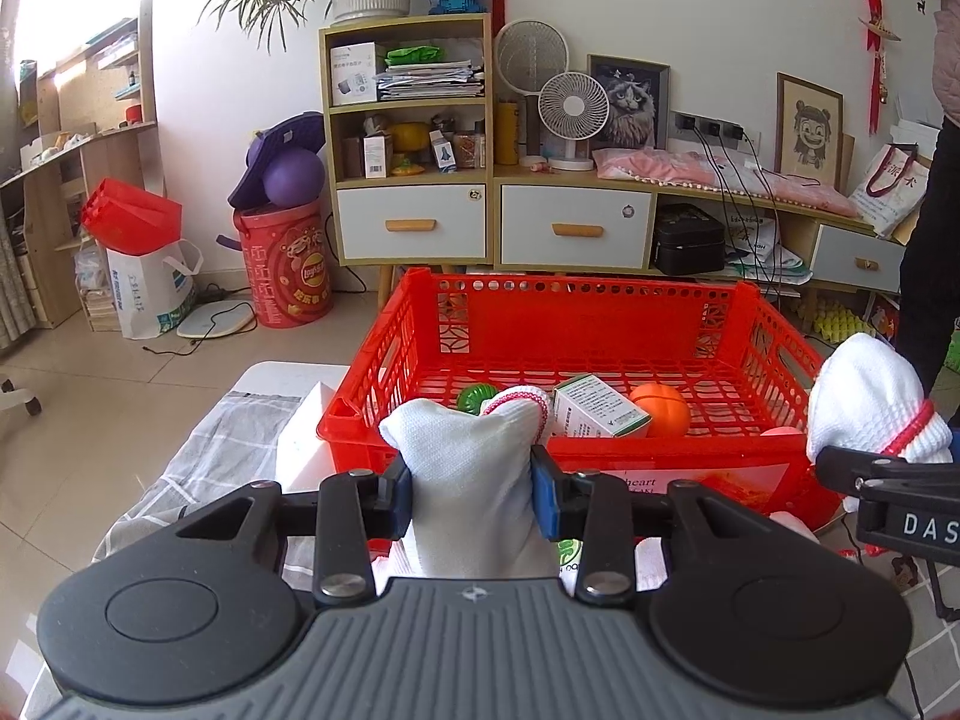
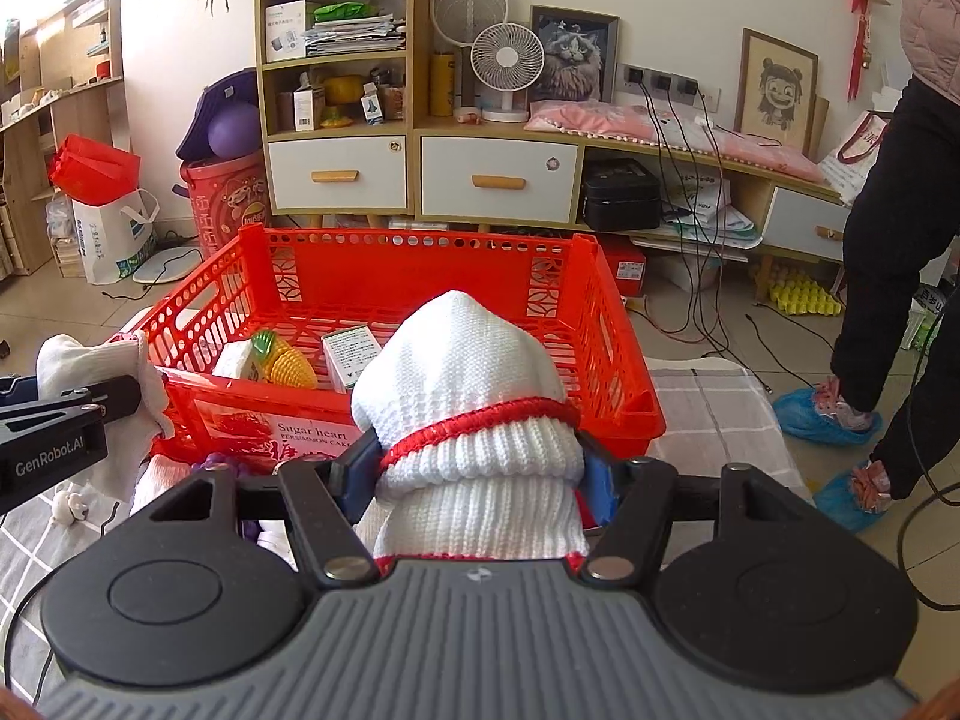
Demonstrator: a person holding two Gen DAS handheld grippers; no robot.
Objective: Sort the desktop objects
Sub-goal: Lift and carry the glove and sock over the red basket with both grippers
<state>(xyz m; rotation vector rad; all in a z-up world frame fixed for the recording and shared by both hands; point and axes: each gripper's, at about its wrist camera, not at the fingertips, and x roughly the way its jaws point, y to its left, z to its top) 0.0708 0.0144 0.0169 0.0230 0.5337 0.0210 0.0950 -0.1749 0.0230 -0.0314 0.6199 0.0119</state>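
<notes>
A: Two grippers, each pinching a white knit glove with a red-trimmed cuff. Left gripper (image 1: 472, 495) has its blue pads clamped on the left glove (image 1: 468, 456), bunched and sticking up between the fingers.

B: Where is it against the basket?

A: At the near wall of the red plastic basket (image 1: 576, 312), left of centre. Can't tell if it touches the rim.

B: Right side?

A: Right gripper (image 2: 480, 474) is squeezed on the right glove (image 2: 474, 372), gripped just below the red cuff band, fabric doming up above the pads. It also sits at the basket's near wall, toward the right half.

B: Basket contents?

A: From the left wrist view: a small white and green carton (image 1: 600, 408), an orange ball (image 1: 660, 408) just beside it, a green round thing (image 1: 477, 399) partly hidden by the glove. From the right wrist view, a yellow toy corn (image 2: 288, 363) next to a white piece I can't identify.

B: Surface?

A: Grey checked cloth (image 2: 714, 414) over the table, basket on it. A person's legs with blue shoe covers (image 2: 825, 414) stand on the floor to the right.
</notes>
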